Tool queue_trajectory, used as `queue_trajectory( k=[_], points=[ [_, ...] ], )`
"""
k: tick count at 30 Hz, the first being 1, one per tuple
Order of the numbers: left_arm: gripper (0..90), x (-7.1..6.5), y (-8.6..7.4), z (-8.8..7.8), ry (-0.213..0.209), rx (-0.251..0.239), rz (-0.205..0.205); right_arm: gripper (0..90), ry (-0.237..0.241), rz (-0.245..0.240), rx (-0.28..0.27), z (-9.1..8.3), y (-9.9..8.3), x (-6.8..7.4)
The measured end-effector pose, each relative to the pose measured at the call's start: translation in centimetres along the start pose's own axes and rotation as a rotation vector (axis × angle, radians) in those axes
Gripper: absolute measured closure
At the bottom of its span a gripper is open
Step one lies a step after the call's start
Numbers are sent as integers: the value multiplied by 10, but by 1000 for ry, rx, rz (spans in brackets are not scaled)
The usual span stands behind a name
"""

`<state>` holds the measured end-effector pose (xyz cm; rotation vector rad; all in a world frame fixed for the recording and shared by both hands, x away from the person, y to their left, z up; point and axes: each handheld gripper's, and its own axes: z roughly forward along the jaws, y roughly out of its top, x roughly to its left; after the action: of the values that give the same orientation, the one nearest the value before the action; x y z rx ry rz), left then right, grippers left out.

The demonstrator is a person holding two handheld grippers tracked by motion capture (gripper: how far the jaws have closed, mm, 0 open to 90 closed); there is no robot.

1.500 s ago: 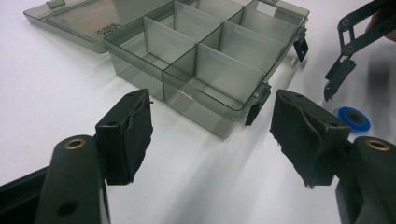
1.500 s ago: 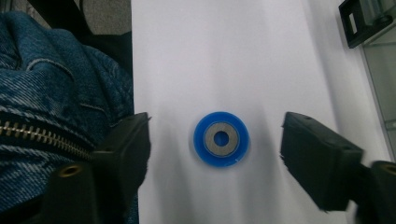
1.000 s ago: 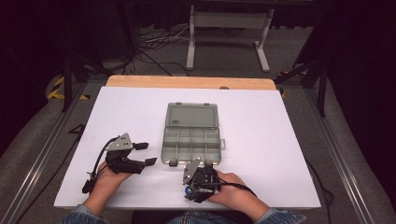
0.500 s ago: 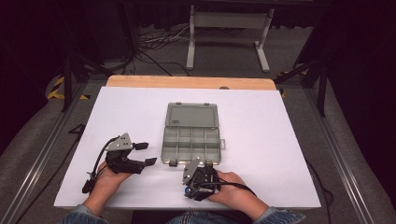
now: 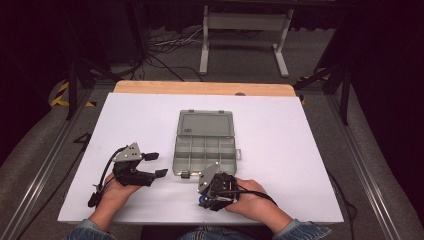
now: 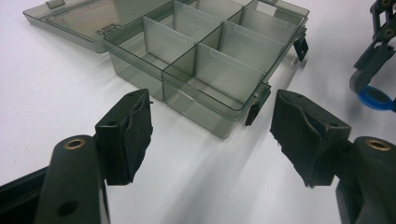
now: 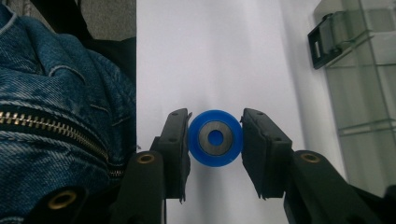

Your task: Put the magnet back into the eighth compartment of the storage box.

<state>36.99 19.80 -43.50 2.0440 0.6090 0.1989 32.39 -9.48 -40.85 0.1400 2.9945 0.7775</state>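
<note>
Blue wheel, one piece with a grey hub, sits clamped between the pads of your right gripper, whose jaws have just been closing on it, at the table's near edge beside the open compartment box. Keep that grip square and carry it level over one of the eight empty compartments before releasing; your left gripper holds nothing, jaws spread, facing the one box's near corner.

Bright table; dark, dim surroundings
</note>
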Motion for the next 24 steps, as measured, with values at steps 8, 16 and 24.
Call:
queue_trajectory(
  k=[8, 16, 24],
  points=[
    [295, 0, 0, 0, 0, -1, 1, 625, -17, 14, -15, -11, -1, -2],
    [295, 0, 0, 0, 0, -1, 1, 625, -33, 21, -37, -21, -1, -4],
    [295, 0, 0, 0, 0, -1, 2, 625, -46, 36, -57, -31, -3, -7]
  ],
)
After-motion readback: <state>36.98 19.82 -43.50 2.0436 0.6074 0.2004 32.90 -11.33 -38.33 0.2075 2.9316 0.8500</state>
